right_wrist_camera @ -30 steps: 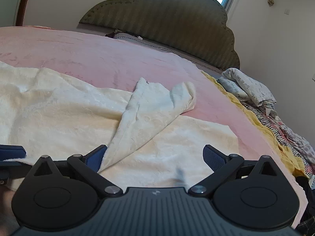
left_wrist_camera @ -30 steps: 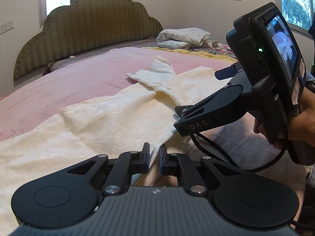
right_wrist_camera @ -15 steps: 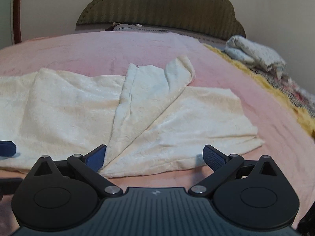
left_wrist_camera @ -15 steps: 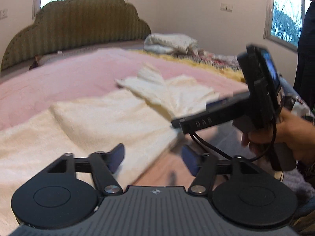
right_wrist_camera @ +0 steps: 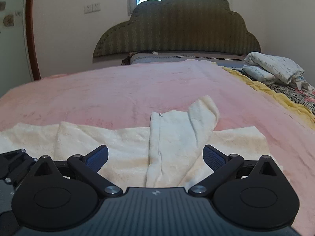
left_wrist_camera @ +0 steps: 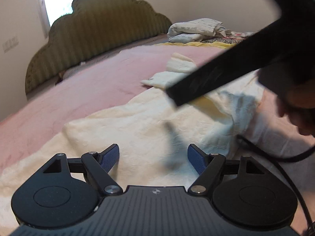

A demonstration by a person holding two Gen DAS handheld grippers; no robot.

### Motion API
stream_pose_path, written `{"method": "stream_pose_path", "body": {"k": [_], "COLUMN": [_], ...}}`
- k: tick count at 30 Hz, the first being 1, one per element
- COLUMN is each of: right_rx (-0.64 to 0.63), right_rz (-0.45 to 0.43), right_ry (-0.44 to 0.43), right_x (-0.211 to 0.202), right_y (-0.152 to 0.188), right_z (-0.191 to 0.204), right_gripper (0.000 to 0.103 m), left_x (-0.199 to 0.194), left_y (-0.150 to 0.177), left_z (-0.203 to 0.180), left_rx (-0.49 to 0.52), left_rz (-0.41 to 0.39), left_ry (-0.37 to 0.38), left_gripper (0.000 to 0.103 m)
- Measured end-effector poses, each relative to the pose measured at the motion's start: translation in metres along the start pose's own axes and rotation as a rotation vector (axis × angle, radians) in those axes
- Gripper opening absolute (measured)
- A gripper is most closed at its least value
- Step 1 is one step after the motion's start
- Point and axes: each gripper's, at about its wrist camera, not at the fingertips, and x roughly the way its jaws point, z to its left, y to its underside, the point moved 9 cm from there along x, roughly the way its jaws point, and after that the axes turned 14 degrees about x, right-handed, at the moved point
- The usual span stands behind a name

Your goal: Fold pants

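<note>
Cream fleece pants [left_wrist_camera: 149,125] lie spread flat on the pink bedspread [left_wrist_camera: 94,86], with one leg end folded over toward the headboard [right_wrist_camera: 183,118]. My left gripper [left_wrist_camera: 153,158] is open and empty, just above the near edge of the pants. My right gripper [right_wrist_camera: 155,157] is open and empty, over the pants in front of the folded leg. In the left wrist view one finger of the right gripper crosses the upper right as a blurred dark bar, held by a hand [left_wrist_camera: 299,106].
A green padded headboard [right_wrist_camera: 177,29] stands at the far end. Folded white bedding [right_wrist_camera: 273,68] and a patterned, yellow-edged quilt [right_wrist_camera: 291,96] lie at the far right of the bed. A black cable [left_wrist_camera: 275,157] hangs from the right gripper.
My left gripper has opened and let go of the pants' edge. Both grippers have drawn back, the right one swinging round to face the headboard; the pants now lie flat.
</note>
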Motion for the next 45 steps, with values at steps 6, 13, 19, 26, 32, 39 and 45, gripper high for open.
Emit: {"method": "stream_pose_path", "body": {"k": [6, 13, 19, 26, 32, 39, 45], "right_rx": [-0.218, 0.051, -0.149, -0.526, -0.684, -0.561, -0.575], "right_rz": [0.027, 0.043, 0.009, -0.004, -0.070, 0.011, 0.064], "right_ry": [0.241, 0.174, 0.114, 0.267, 0.438, 0.258, 0.201], "right_x": [0.020, 0.002, 0.040, 0.082, 0.081, 0.090, 0.106], "right_y": [0.028, 0.004, -0.023, -0.017, -0.018, -0.012, -0.011], "right_z": [-0.032, -0.068, -0.007, 0.029, 0.014, 0.013, 0.023], "right_gripper": [0.103, 0.103, 0.103, 0.103, 0.103, 0.080, 0.026], "left_x": [0.002, 0.010, 0.014, 0.014, 0.013, 0.015, 0.015], "left_y": [0.005, 0.012, 0.021, 0.020, 0.020, 0.020, 0.020], "left_z": [0.000, 0.011, 0.020, 0.019, 0.019, 0.021, 0.021], "left_rx": [-0.004, -0.107, -0.213, -0.203, -0.201, -0.207, -0.210], "left_rz": [-0.017, 0.011, 0.028, 0.030, 0.030, 0.032, 0.033], "left_ry": [0.011, 0.056, 0.121, 0.119, 0.117, 0.122, 0.123], "left_gripper": [0.079, 0.094, 0.101, 0.102, 0.102, 0.103, 0.103]}}
